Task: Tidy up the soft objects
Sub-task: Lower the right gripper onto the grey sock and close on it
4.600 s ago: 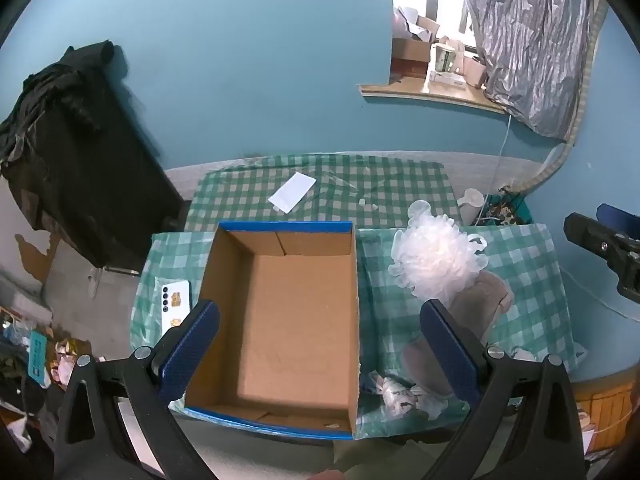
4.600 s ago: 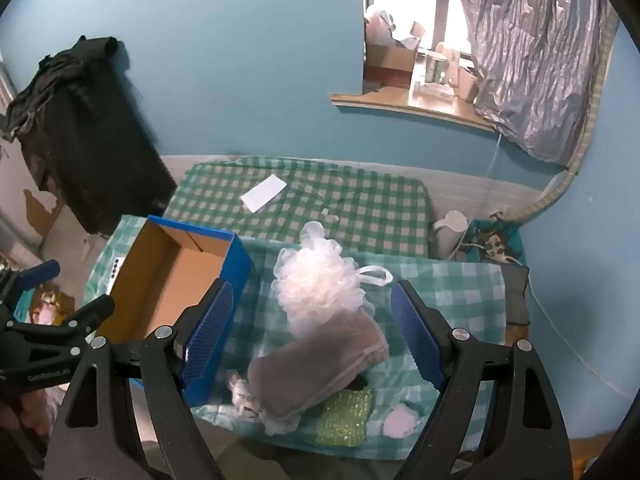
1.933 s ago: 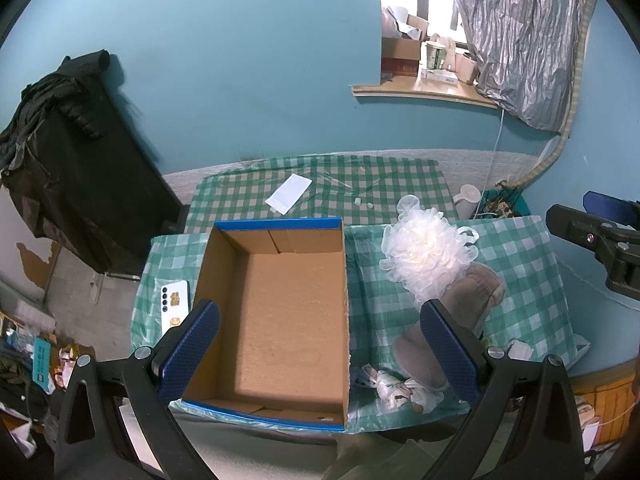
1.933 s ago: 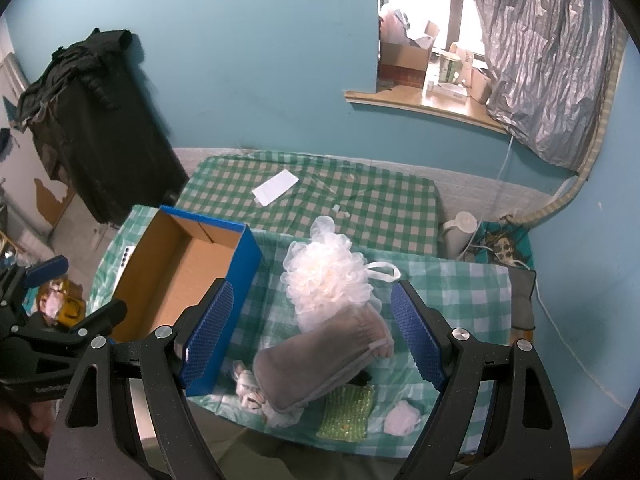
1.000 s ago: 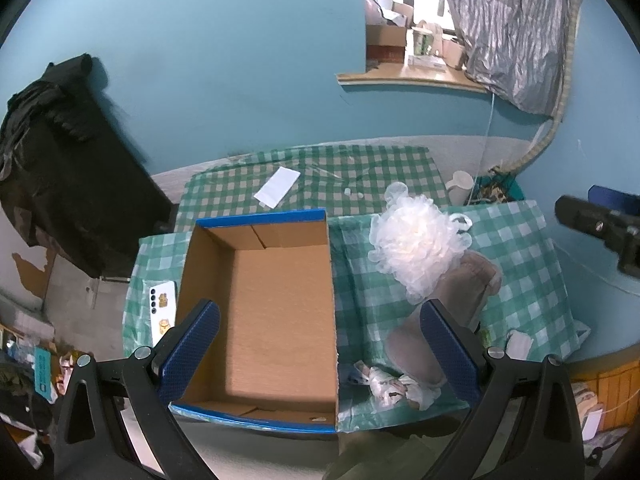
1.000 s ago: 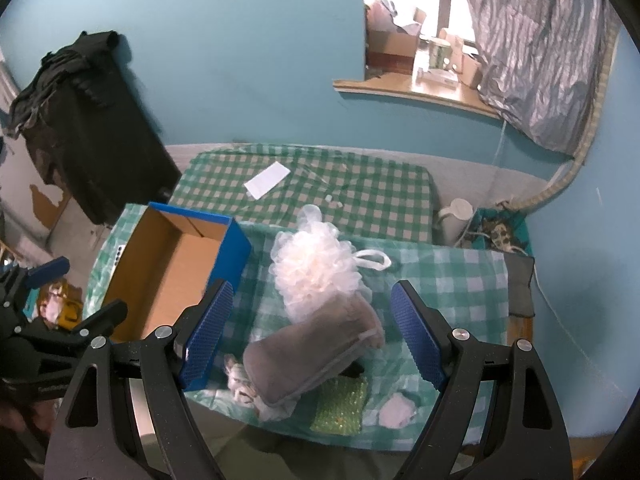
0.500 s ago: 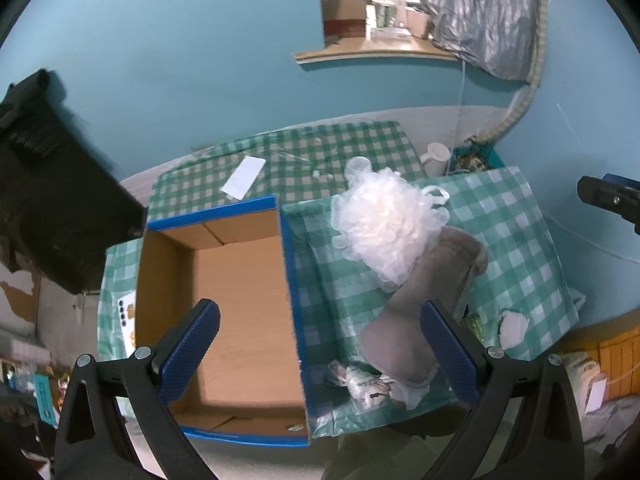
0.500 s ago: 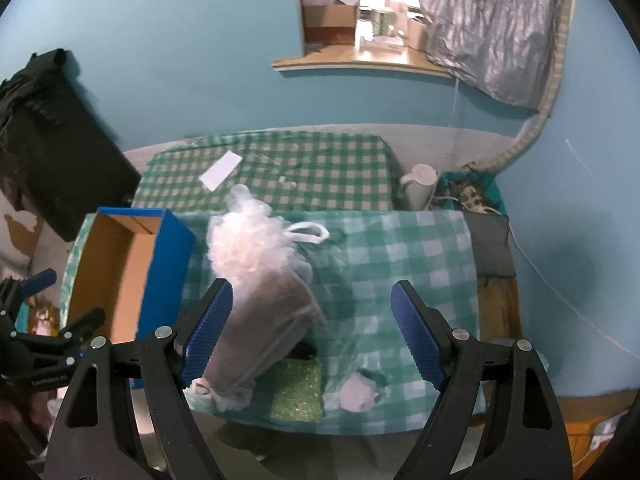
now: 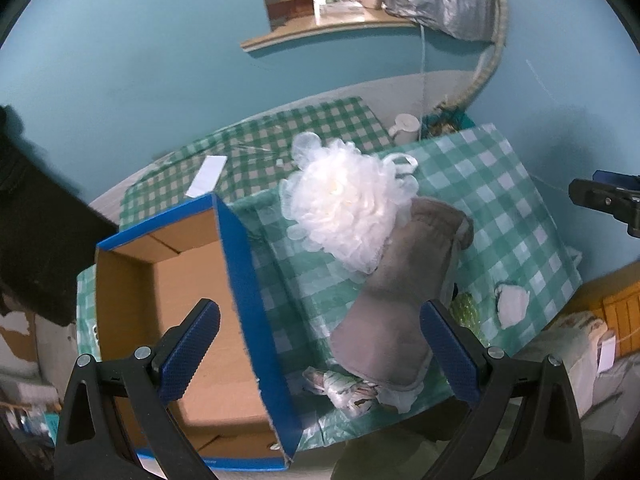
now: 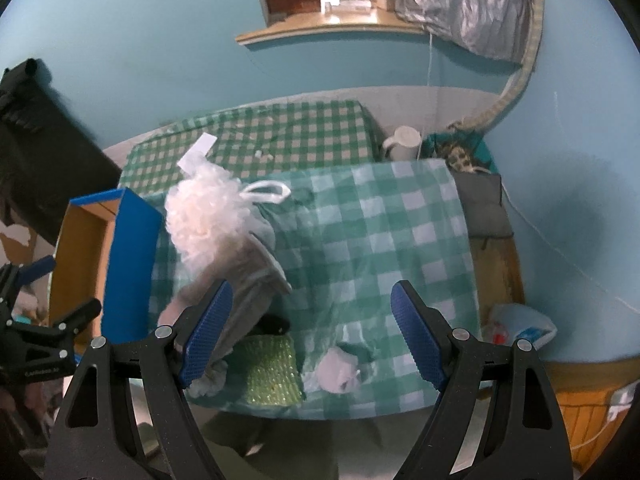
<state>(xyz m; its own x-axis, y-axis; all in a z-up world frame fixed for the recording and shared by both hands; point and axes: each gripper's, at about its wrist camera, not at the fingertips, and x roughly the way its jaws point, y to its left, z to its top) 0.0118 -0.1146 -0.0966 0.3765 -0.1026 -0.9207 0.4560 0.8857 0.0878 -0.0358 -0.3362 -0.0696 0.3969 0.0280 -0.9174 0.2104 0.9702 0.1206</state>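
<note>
Overhead, both the left gripper (image 9: 320, 344) and the right gripper (image 10: 310, 330) hang with fingers apart, holding nothing. White loofah (image 9: 344, 208) overlaps grey mitt (image 9: 400, 292), right of the cardboard box (image 9: 236, 264). Green sponge (image 10: 272, 372) lies partly hidden beneath the mitt; crumpled white item (image 10: 338, 368) is indistinct.

You're over a matt cardboard box (image 9: 168, 292), a frothy white mesh pouf (image 9: 344, 208), a fuzzy grey cloth mitt (image 9: 400, 280) and glossy checked plastic tablecloth (image 10: 380, 240).
</note>
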